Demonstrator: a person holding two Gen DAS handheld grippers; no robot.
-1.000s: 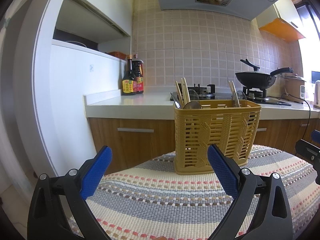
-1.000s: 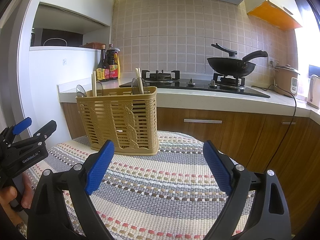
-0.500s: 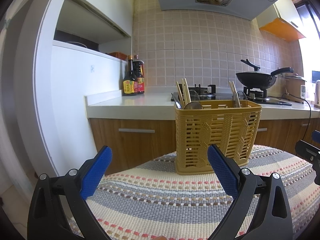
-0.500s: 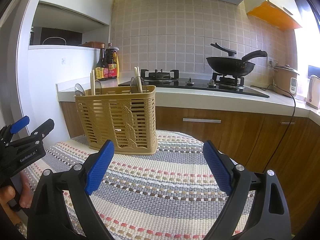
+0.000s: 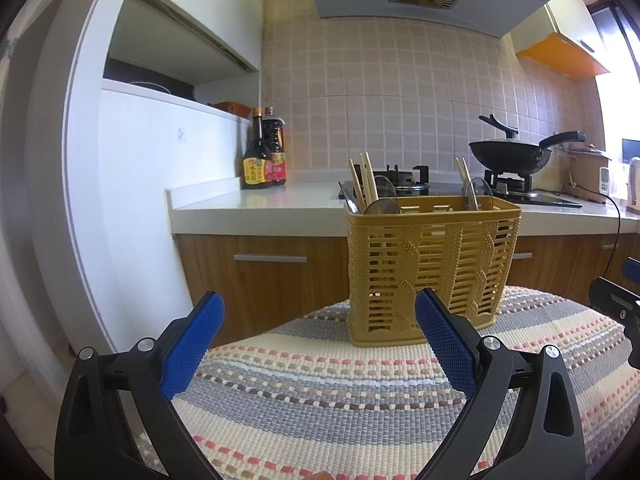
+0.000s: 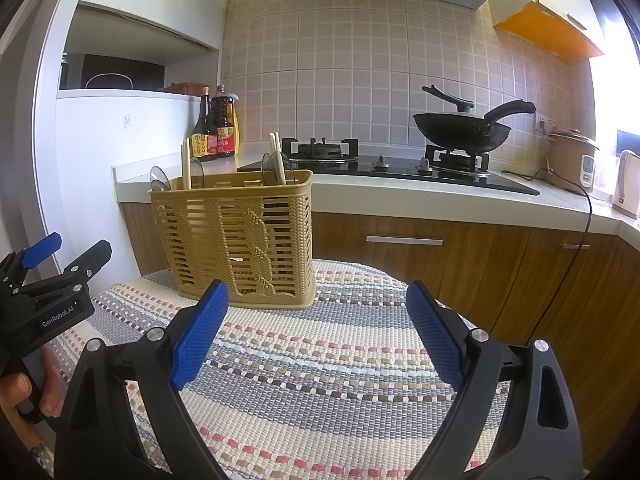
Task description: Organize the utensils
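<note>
Both grippers hovering wide apart and holding nothing over the striped woven mat.

The left gripper [image 5: 318, 326] is spreading its blue pads [image 5: 192, 346] wide, the yellow utensil basket [image 5: 432, 264] standing on the mat [image 5: 320, 392] at its 1 o'clock. The right gripper [image 6: 316, 316] is gaping equally wide, the basket [image 6: 236, 236] at its 11 o'clock. Wooden chopsticks [image 5: 362, 178] and spoons [image 6: 160, 180] are standing upright inside. Beyond, soy sauce bottles [image 6: 212, 128] and a black wok [image 6: 464, 128] are sitting on the counter and stove.
</note>
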